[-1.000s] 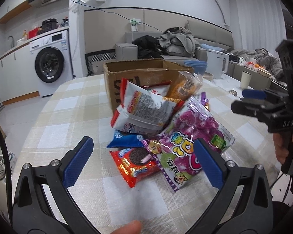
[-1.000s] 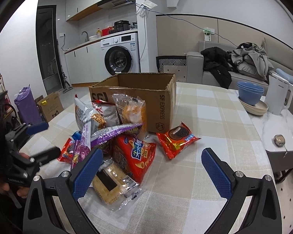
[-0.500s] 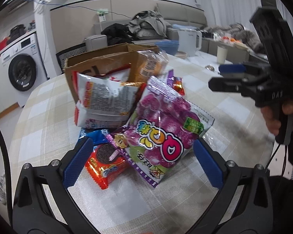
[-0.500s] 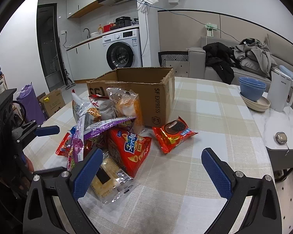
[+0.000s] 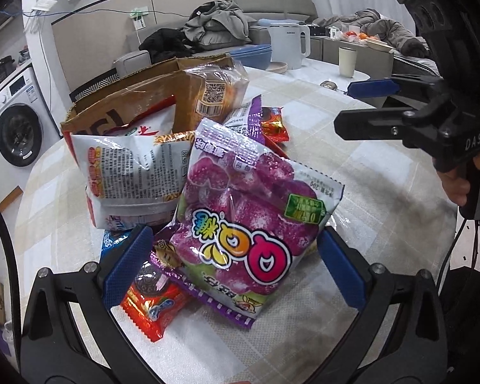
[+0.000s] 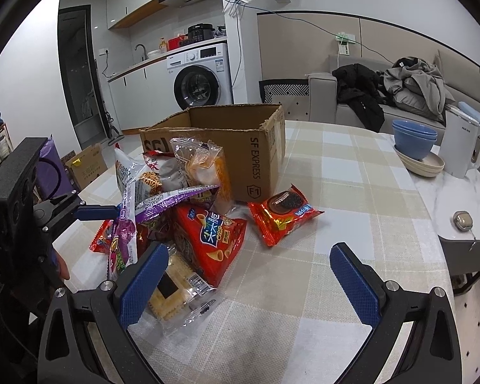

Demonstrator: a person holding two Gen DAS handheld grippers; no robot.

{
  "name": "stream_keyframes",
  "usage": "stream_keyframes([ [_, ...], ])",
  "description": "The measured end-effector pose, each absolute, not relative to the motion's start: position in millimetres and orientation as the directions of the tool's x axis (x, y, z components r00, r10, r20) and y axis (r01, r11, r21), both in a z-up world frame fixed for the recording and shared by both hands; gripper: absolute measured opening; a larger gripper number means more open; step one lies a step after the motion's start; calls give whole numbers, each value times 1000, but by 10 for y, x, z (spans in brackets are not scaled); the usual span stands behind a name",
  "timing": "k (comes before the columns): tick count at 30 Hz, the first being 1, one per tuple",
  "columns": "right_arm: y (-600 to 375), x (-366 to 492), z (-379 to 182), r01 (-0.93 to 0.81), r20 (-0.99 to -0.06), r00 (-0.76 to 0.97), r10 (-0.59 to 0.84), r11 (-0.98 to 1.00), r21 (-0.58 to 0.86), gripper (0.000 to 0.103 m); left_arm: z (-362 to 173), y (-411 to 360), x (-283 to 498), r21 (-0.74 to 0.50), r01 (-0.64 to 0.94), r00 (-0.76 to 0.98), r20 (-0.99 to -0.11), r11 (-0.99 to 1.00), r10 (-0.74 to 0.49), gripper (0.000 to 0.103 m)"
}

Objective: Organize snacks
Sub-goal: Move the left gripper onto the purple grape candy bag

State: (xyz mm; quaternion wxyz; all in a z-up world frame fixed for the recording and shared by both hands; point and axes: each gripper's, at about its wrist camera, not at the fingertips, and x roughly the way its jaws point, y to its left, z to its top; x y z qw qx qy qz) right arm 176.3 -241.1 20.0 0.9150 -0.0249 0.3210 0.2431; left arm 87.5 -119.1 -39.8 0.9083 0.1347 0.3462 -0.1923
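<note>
the left hand-held gripper [image 5: 233, 268] is spread wide, its blue pads on either side of the purple gummy bag [image 5: 243, 224] without closing on it; it holds nothing. that bag lies on top of the snack pile, over a red cookie packet [image 5: 150, 304] and against a white noodle bag [image 5: 131, 176]. the right hand-held gripper [image 6: 248, 283] is wide open too and empty, low over the bench [image 6: 336, 172], its left pad just beside a clear cracker pack [image 6: 176, 294]. next to that lies a red corn-snack bag [image 6: 214, 243], and a second red cookie packet [image 6: 281, 212] sits apart to the right. behind the pile stands an open cardboard box [image 6: 240, 147] with a clear pastry pack [image 6: 204, 163] leaning against it. farther back on the bench are blue bowls [image 6: 414, 137] and a white kettle [image 6: 462, 147].
</note>
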Motion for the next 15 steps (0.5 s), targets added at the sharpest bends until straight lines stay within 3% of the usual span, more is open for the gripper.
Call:
stream_keyframes([
  [6, -2406, 1778, 182, -461, -604, 671, 429, 880, 114, 103, -377, -1147, 1030, 64, 452, 668, -686, 890, -290, 101],
  [13, -2385, 1785, 149, -464, -612, 662, 433, 878, 119, 103, -350, -1131, 1015, 38, 480, 651, -685, 876, -327, 78],
  [15, -2382, 1784, 147, -465, -613, 659, 435, 877, 121, 103, -333, -1147, 966, 35, 487, 650, -681, 873, -336, 66],
])
